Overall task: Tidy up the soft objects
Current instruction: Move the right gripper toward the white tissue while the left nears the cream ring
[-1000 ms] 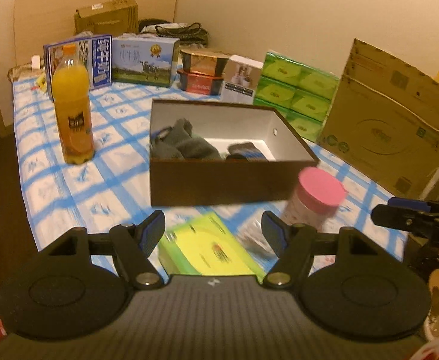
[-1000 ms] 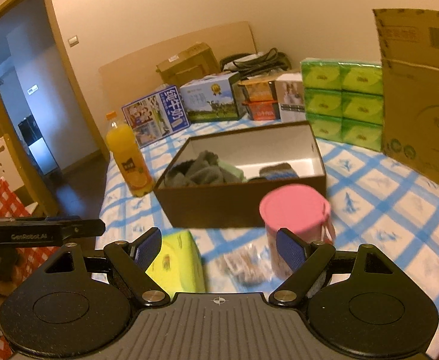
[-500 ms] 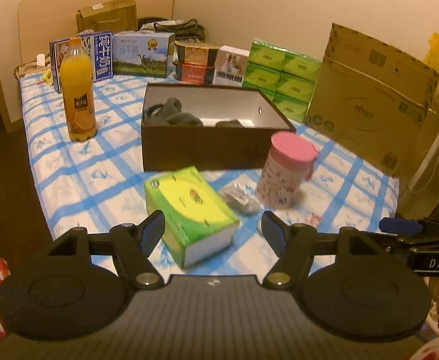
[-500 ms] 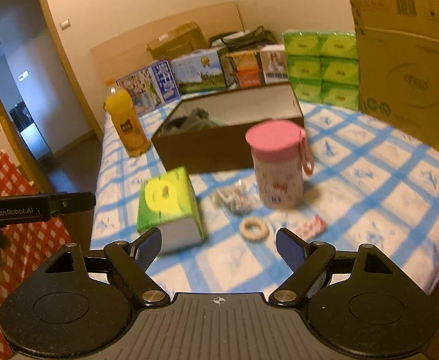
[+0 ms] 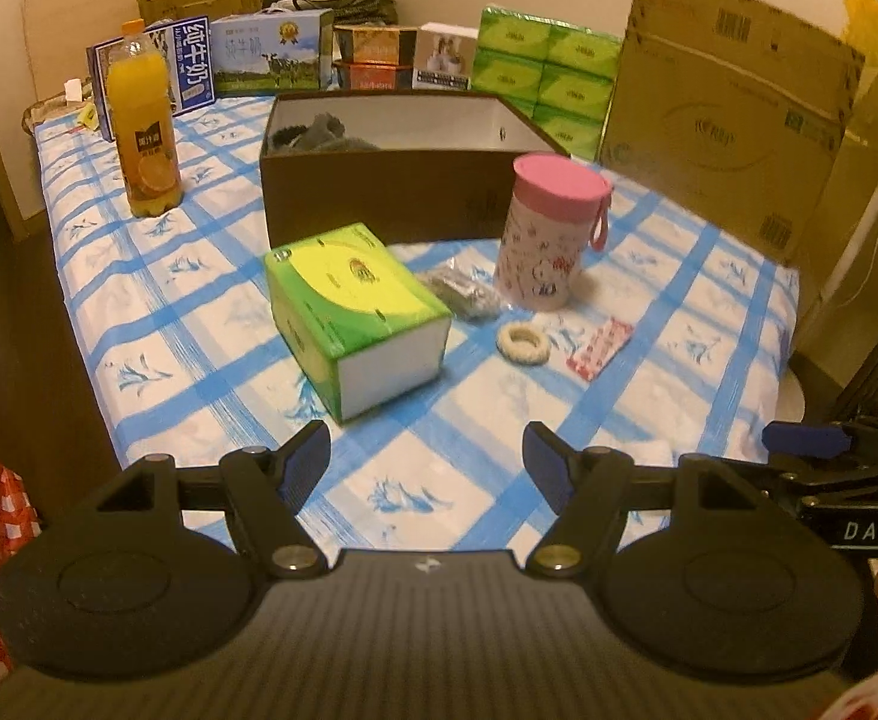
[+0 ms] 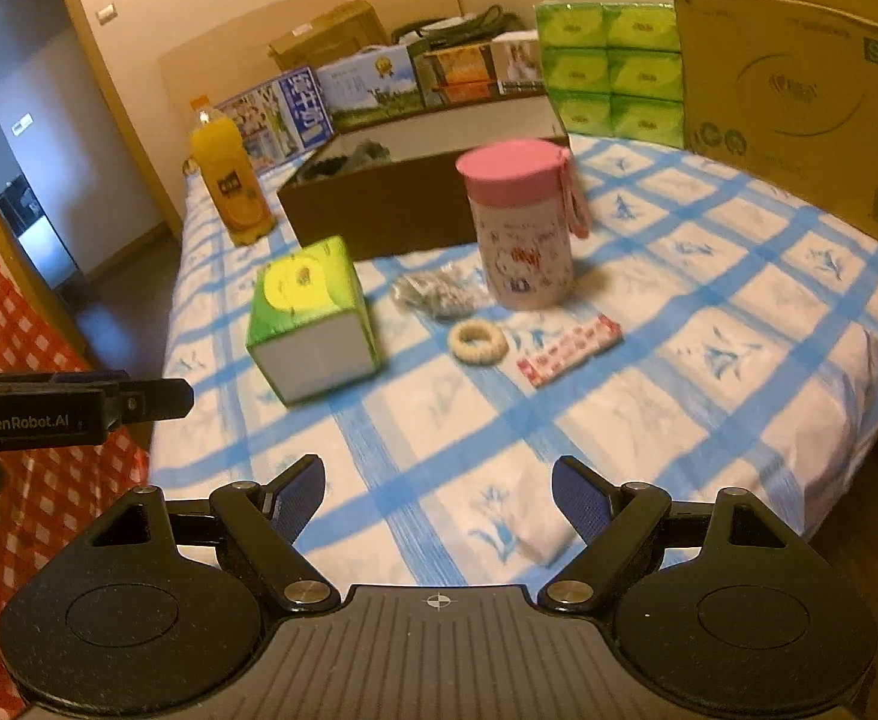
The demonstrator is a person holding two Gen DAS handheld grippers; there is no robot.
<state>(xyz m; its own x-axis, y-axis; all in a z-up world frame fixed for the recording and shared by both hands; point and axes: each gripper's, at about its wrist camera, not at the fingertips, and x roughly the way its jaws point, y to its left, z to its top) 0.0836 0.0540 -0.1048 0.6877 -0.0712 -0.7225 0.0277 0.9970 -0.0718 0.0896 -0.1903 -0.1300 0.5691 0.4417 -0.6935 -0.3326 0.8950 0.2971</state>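
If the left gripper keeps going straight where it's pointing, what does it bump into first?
Probably the bare checked tablecloth just ahead of the open left gripper, since it points downward. If it skimmed above the cloth, the green tissue pack looks nearest, slightly left. Depth is hard to judge.

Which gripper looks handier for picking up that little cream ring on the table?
Probably the right gripper: the cream ring lies nearly straight ahead of its open jaws. From the left gripper, also open, it sits off to the right.
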